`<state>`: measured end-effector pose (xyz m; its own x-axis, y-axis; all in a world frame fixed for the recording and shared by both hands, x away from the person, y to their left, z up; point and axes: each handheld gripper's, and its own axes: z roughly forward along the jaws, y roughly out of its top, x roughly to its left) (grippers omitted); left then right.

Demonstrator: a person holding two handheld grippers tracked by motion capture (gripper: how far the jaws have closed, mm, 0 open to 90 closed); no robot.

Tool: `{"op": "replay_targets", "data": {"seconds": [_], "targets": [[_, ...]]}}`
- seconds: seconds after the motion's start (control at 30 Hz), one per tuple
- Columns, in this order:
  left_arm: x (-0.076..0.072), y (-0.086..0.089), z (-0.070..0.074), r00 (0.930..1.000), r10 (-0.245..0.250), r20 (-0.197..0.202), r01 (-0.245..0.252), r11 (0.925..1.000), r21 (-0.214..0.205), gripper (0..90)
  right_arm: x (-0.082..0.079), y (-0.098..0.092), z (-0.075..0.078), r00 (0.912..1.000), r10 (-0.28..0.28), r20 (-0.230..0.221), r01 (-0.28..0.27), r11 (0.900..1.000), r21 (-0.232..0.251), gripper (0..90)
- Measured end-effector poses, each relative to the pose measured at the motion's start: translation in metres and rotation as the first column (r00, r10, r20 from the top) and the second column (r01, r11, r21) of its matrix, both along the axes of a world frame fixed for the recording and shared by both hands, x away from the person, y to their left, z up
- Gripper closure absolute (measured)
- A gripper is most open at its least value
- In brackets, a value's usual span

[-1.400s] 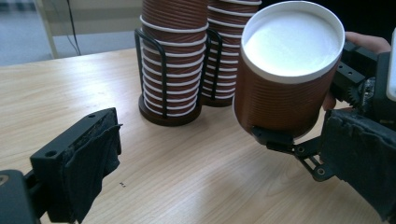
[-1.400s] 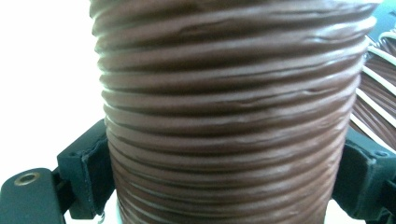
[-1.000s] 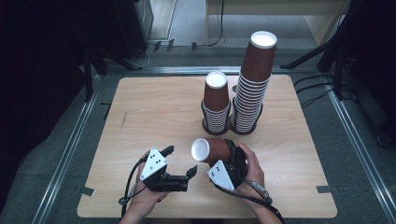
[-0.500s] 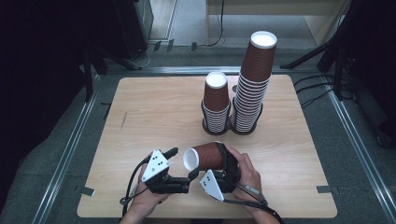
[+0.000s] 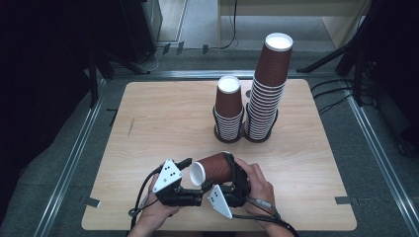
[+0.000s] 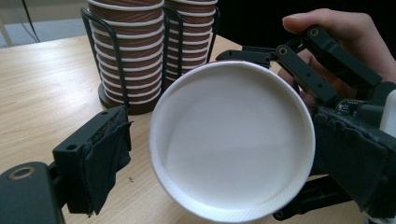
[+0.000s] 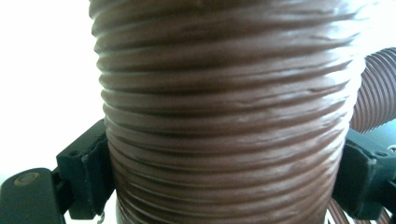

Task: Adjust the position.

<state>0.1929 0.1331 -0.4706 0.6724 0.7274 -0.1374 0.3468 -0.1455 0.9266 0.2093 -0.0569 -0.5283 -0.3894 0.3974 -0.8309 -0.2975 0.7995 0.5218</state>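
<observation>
At three o'clock of our still-unclosed, closing left gripper (image 5: 195, 183), the cup (image 5: 212, 169) lies sideways, rim facing it, clenched in our right gripper (image 5: 228, 174).

Right gripper view: brown ribbed cup (image 7: 224, 116) cut off at 12 and 6 o'clock, rim and base unseen; background at 9 o'clock washed out white. Left gripper view: cup stacks (image 6: 126, 51) in wire racks cropped at 12 o'clock; hand (image 6: 345, 32) partly hidden behind right gripper (image 6: 322, 70) (thumb tip clear).
</observation>
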Motion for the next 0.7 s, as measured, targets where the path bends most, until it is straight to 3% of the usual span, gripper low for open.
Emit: {"op": "replay_targets", "data": {"seconds": [0.13, 0.7], "targets": [[-0.0011, -0.0007, 0.0000, 0.9999, -0.012, 0.005, 0.012, 0.9999, -0.001, 13.9, -0.0012, 0.0008, -0.0005, 0.9999, 0.009, 0.008, -0.009, 0.9999, -0.007, 10.6], [-0.0005, -0.0001, -0.0002, 0.9990, -0.042, -0.013, 0.042, 0.9991, -0.005, 20.9, -0.0032, 0.0030, -0.0022, 0.9994, 0.030, 0.017, -0.029, 0.9994, -0.019, 10.3]]}}
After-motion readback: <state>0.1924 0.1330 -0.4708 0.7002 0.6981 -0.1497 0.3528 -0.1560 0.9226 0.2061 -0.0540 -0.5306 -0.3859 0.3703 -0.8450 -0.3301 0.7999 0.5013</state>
